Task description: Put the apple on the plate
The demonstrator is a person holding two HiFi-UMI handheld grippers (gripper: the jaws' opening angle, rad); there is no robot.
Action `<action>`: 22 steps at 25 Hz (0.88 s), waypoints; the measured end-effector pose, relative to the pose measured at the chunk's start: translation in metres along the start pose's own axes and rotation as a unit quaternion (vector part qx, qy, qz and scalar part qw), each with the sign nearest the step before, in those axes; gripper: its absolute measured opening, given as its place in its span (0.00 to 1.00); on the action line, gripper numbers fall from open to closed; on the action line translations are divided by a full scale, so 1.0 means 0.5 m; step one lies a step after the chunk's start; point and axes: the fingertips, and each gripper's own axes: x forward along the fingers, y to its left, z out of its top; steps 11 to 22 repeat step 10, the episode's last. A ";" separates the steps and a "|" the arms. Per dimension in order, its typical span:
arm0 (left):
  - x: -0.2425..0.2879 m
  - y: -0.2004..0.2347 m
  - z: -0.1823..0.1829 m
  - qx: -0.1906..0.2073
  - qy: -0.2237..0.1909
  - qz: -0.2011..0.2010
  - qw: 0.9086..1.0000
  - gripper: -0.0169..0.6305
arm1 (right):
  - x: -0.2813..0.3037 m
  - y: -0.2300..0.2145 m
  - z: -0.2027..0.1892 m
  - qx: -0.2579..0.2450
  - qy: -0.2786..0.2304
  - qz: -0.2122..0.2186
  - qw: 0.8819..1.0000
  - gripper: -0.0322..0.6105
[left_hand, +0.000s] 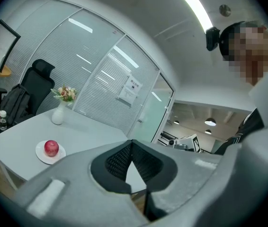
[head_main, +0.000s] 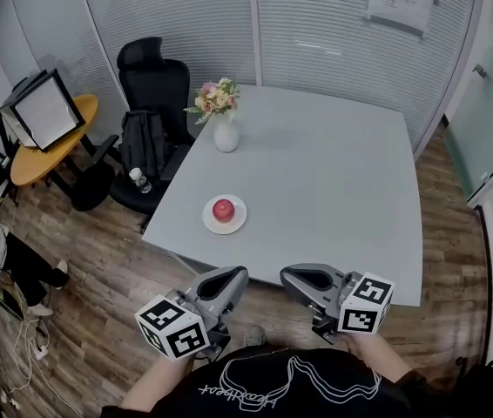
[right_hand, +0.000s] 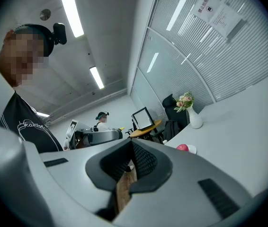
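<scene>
A red apple (head_main: 223, 209) rests on a small white plate (head_main: 235, 225) near the front left corner of the grey table (head_main: 316, 181). Both grippers hang off the table's front edge, close to the person's body and well short of the plate. My left gripper (head_main: 239, 276) is shut with nothing between its jaws. My right gripper (head_main: 287, 276) is shut and empty too. The left gripper view shows the apple (left_hand: 51, 147) on the plate (left_hand: 42, 154) at lower left, beyond the closed tips (left_hand: 132, 143). In the right gripper view the apple (right_hand: 183, 147) peeks out beyond the closed tips (right_hand: 131, 143).
A white vase of flowers (head_main: 224, 129) stands at the table's far left corner. A black office chair (head_main: 149, 85) with a backpack and a bottle (head_main: 139, 180) sits left of the table. A round wooden table (head_main: 50, 142) holds a monitor. Glass partitions run behind.
</scene>
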 end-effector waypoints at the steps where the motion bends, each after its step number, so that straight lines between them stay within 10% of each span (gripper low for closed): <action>1: 0.001 -0.004 -0.002 -0.001 0.001 -0.001 1.000 0.05 | -0.003 0.002 0.000 -0.001 0.000 0.000 1.000 0.06; 22: -0.010 -0.038 -0.016 0.003 0.006 -0.005 1.000 0.05 | -0.024 0.022 -0.011 -0.001 0.001 0.000 1.000 0.06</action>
